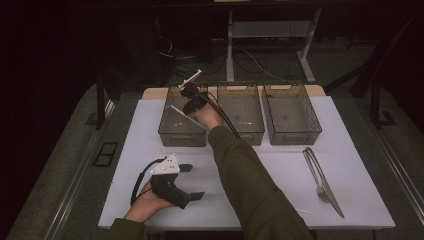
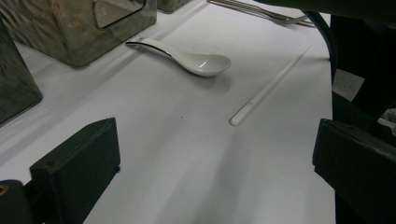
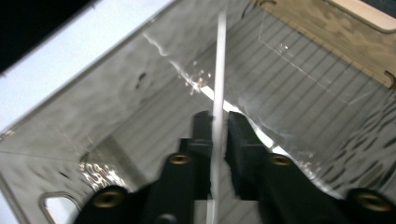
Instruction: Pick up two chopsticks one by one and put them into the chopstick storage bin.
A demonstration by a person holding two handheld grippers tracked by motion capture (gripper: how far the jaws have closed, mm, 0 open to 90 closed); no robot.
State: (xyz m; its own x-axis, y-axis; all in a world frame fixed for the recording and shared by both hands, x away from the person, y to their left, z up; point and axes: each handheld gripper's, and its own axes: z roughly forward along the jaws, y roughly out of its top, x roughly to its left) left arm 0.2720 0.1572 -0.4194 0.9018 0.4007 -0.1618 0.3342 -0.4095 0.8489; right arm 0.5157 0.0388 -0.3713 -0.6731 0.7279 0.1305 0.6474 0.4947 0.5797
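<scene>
Dark floor and cabling surround a white-topped bench point(image 1: 150, 210) that carries all items.

Item count: three smoky translucent plastic bins stand in a row along the far edge of the bench: the left bin point(image 1: 175, 131), the middle bin point(image 1: 247, 122) and the right bin point(image 1: 295, 125). Two thin white chopsticks are present. One white chopstick point(image 3: 218, 70) is clamped in the right tool point(image 3: 217, 123), whose jaws are closed tight on it. A second white chopstick point(image 2: 268, 86) lies loose on the bench toward the near edge. One white ceramic soup spoon point(image 2: 194, 58) lies just in front of the bins. Two metal utensils, a knife and fork pair point(image 1: 322, 182), lie side by side near the right edge of the bench.

Hand pose: the right arm, in an olive sleeve point(image 1: 250, 185), reaches diagonally from the near edge to the far-left bin. The right tool point(image 1: 192, 102) is held over the open top of the left bin, with the clamped chopstick angled down toward the bin floor. The left hand point(image 1: 147, 202) rests near the near-left corner of the bench, holding the left tool point(image 1: 191, 181) low over the surface. Its jaws stand wide apart with nothing between them.

Obstructions: the right forearm crosses over the centre of the bench, above the spoon and the loose chopstick in the high view.
</scene>
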